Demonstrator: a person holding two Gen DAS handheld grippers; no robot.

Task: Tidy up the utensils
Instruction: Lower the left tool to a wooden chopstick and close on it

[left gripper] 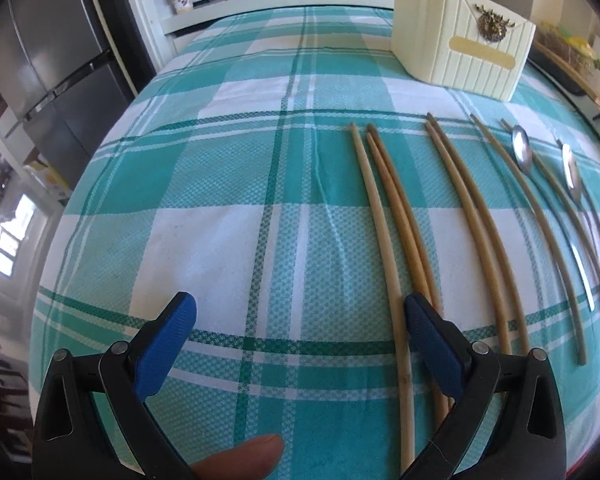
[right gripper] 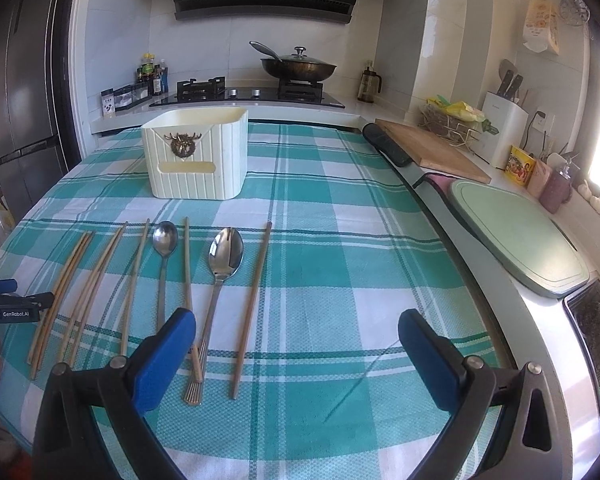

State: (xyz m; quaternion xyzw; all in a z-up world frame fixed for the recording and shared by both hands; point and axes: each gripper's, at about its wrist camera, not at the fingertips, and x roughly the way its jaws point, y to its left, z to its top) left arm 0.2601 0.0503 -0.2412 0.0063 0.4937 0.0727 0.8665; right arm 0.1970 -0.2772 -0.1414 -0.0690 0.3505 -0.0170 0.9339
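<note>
The task looks not yet begun: chopsticks (right gripper: 252,304) and spoons (right gripper: 224,256) all lie on the table (right gripper: 340,280) at 6 o'clock from the box (right gripper: 196,160), and both tools, left (left gripper: 300,320) and right (right gripper: 296,328), stand apart, empty.

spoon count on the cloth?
2. The small spoon lies left of centre in the utensil row, with chopsticks on both sides. The large spoon lies to its right, one chopstick between them. None visible in the cream box, whose inside is hidden.
</note>
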